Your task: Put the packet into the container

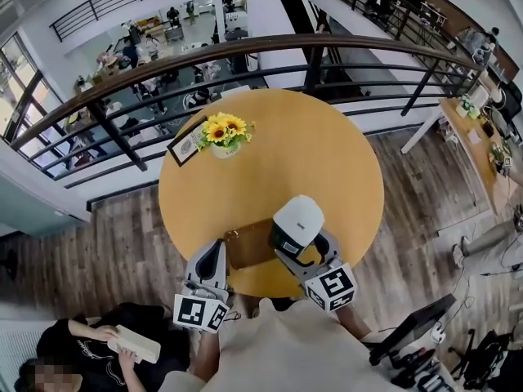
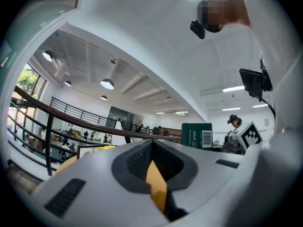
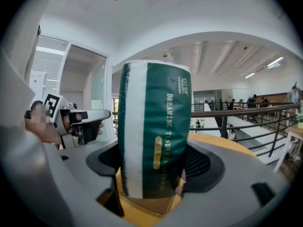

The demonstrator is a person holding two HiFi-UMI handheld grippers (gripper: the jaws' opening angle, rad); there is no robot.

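Note:
A green and white packet [image 3: 154, 126] stands upright between the jaws of my right gripper [image 3: 154, 171], which is shut on it. In the head view the packet's white top [image 1: 298, 217] hovers just right of a brown open container [image 1: 248, 243] at the near edge of the round yellow table [image 1: 327, 162]. My left gripper [image 1: 214, 250] sits at the container's left side, jaws together with nothing held. In the left gripper view the left gripper [image 2: 151, 148] points level across the table, and the packet [image 2: 196, 135] shows to its right.
A pot of sunflowers [image 1: 224, 133] and a small framed picture [image 1: 187, 141] stand at the table's far left. A dark railing [image 1: 245, 51] curves behind the table. A seated person [image 1: 98, 345] is at the lower left, and a desk with equipment [image 1: 417, 337] at the lower right.

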